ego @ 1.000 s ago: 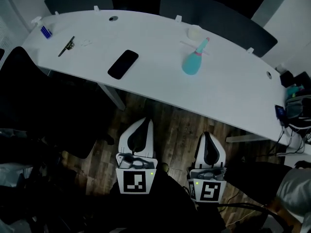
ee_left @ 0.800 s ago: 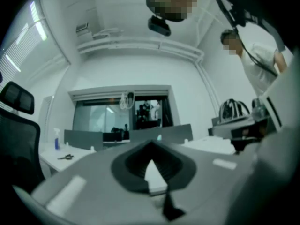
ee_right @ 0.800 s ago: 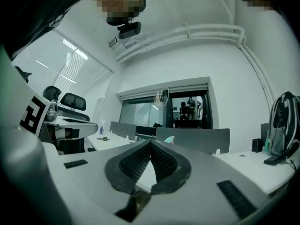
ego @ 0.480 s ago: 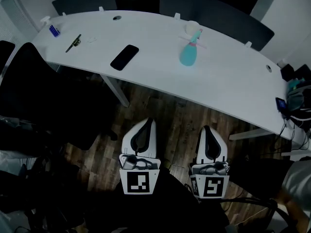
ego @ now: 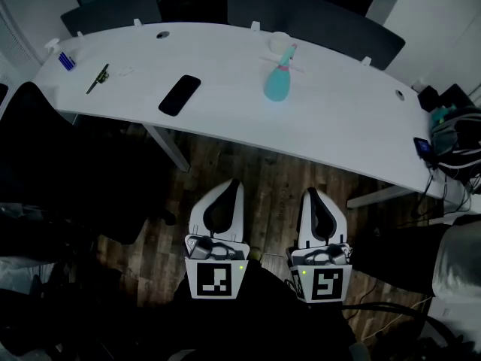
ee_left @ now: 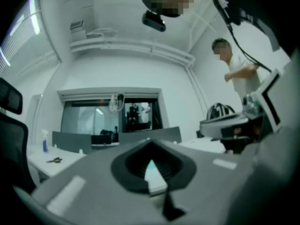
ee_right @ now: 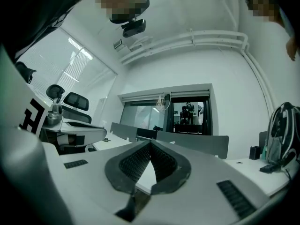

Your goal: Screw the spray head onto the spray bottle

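Note:
A teal spray bottle (ego: 276, 86) with a pink top (ego: 288, 54) rests on the far part of the long white table (ego: 338, 126); I cannot tell whether that top is screwed on. Thin white sticks lie beside its neck. Both grippers hang low over the wooden floor, well short of the table's near edge. My left gripper (ego: 231, 183) is shut with nothing in it, its jaws meeting at the tip (ee_left: 149, 142). Beside it my right gripper (ego: 312, 193) is shut and empty too, its jaws pressed together (ee_right: 151, 143).
A black phone (ego: 179, 95), a dark pen-like tool (ego: 98, 78) and a small blue bottle (ego: 66, 61) lie on the table's left half. A white round object (ego: 279, 37) sits behind the teal bottle. Black chairs (ego: 30, 134) stand at the left, cables and gear (ego: 451, 130) at the right.
The head view has shifted, so the table and bottle sit a little further left and higher in the picture. Both grippers stay shut and low, nearly where they were.

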Available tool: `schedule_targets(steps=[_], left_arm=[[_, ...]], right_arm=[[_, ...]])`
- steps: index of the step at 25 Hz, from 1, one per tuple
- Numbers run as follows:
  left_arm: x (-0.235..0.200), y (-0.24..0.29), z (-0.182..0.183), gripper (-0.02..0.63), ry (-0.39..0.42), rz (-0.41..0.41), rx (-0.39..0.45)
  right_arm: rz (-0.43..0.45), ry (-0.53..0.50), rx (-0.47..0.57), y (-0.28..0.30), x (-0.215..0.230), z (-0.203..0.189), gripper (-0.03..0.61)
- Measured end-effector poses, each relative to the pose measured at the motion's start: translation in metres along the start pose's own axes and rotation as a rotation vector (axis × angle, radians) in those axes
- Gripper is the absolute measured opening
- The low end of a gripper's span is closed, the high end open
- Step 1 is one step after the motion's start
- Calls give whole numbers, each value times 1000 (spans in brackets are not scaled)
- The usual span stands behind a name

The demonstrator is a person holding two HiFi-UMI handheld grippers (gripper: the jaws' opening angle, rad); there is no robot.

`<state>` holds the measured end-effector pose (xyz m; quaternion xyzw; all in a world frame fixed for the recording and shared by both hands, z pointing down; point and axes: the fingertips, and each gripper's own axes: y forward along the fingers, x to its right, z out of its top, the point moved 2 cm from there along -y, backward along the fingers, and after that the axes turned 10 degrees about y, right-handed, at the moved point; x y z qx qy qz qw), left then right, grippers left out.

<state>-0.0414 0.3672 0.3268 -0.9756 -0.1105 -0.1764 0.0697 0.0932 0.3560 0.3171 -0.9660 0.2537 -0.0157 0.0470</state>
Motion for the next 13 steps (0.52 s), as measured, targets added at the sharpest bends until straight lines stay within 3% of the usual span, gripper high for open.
schedule_targets(steps=[6,13], left_arm=[[1,4,3,3,20,-29,32],[-10,6,-4,3,25,-22,9]], right_arm=[[-36,-5,-1,3,3,1,5],[-31,-12,4,8,1,2,5]])
